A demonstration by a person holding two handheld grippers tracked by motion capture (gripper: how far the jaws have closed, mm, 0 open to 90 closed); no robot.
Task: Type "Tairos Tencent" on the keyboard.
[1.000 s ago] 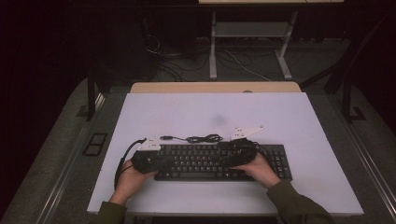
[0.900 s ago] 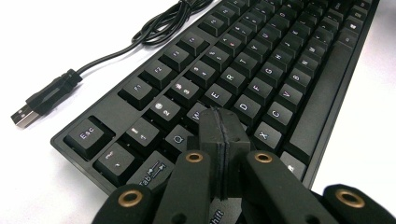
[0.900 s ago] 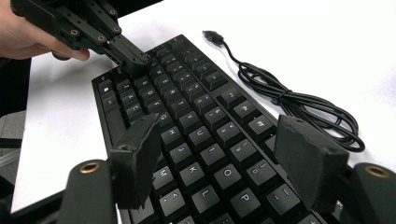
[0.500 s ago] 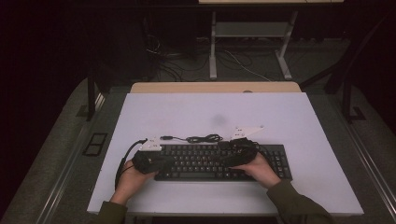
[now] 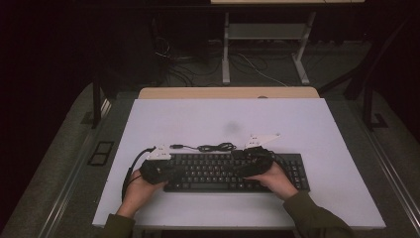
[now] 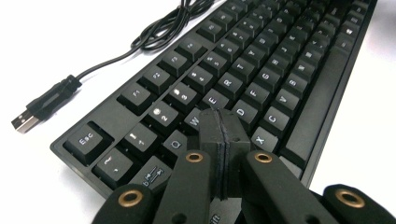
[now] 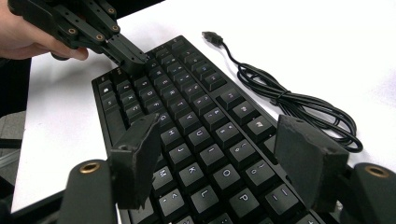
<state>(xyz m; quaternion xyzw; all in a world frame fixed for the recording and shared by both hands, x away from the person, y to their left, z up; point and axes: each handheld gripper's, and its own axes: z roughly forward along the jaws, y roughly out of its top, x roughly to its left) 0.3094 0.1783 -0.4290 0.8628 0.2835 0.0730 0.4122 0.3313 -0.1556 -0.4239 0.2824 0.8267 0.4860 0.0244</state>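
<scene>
Keyboard [image 5: 233, 172] lay near the tabletop's [image 5: 317, 124] near edge. Left tool [image 6: 219, 122], pressed together, rested on its left keys; right tool [image 7: 224, 158] hovered spread over the right keys.

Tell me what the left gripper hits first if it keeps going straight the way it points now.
Probably the keyboard itself: the left gripper, fingers pressed together, angles down at the letter keys around W, E and S. Whether it already touches them is unclear.

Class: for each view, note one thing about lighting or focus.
High view: dim, surroundings almost black, only the white table lit. Left gripper view: table overexposed, far keys of the keyboard soft. Right gripper view: keys sharp, white table glaring behind the cable.
</scene>
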